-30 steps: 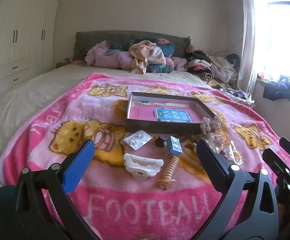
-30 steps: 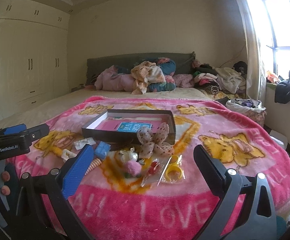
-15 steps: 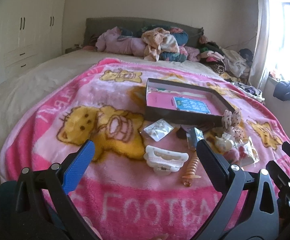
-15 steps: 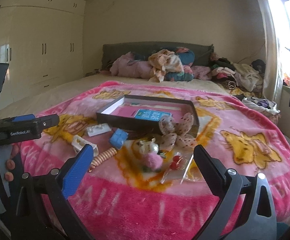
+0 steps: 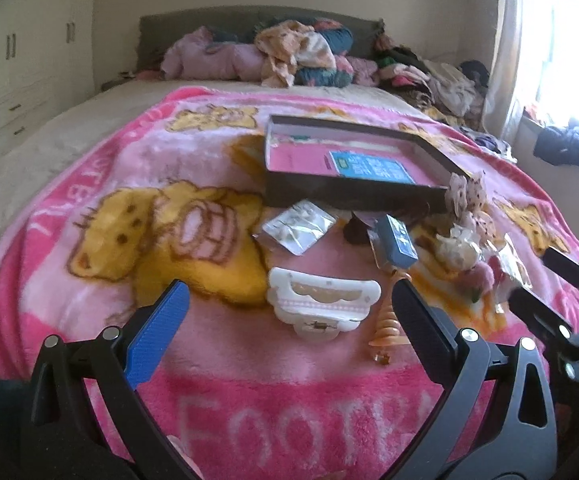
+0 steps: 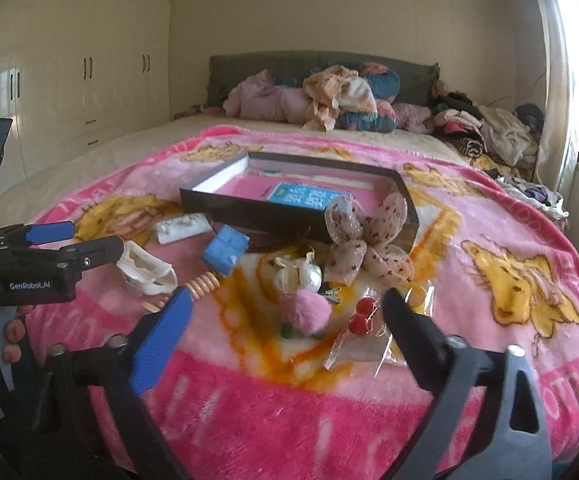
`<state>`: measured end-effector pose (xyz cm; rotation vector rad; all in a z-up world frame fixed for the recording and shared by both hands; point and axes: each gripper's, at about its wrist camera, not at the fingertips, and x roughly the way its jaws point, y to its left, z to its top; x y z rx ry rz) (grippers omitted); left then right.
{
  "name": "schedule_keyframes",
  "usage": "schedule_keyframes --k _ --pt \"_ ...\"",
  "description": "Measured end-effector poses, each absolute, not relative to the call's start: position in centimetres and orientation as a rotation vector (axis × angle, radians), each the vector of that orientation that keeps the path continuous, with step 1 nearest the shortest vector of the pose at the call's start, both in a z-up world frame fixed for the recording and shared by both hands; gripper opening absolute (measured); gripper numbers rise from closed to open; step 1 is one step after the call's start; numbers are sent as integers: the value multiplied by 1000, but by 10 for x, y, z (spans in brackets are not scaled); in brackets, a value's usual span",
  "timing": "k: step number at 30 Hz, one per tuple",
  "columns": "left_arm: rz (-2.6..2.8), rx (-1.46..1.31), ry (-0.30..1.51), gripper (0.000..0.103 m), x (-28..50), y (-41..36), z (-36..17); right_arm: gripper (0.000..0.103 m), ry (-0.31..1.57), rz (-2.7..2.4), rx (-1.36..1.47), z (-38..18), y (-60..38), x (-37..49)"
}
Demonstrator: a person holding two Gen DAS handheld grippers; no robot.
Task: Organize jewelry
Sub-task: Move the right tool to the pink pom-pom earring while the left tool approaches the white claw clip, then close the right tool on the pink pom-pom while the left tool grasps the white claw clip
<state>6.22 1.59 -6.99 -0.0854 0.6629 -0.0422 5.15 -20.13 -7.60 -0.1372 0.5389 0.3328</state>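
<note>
A bedroom: a pink cartoon blanket (image 6: 469, 216) covers the bed, with heaped clothes (image 6: 329, 100) along the headboard at the top of the frame. At centre sits one dark shallow box (image 6: 249, 216) with a pink lining and one blue card inside. In front of it the jewelry lies scattered: one white hair claw (image 5: 323, 300), one orange spiral tie (image 6: 203, 285), one blue packet (image 6: 225, 248), one spotted fabric bow (image 6: 363, 236), one pink pom-pom (image 6: 305, 310), two red beads (image 6: 361, 316) in clear wrap. The left gripper (image 5: 289, 332) stands wide, with nothing held. The right gripper (image 6: 285, 332) has its jaws closing, with nothing gripped between them.
</note>
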Motion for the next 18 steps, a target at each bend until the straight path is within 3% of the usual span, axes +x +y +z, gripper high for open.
schedule_keyframes --k 9,13,18 --pt "-92 -71 730 93 81 9 -86 56 670 326 -128 -97 -201 82" --pt "-112 -60 744 93 88 6 -90 48 728 306 -130 -107 -199 94" --pt "-128 -61 754 92 97 3 -94 30 768 310 -105 -117 -200 105"
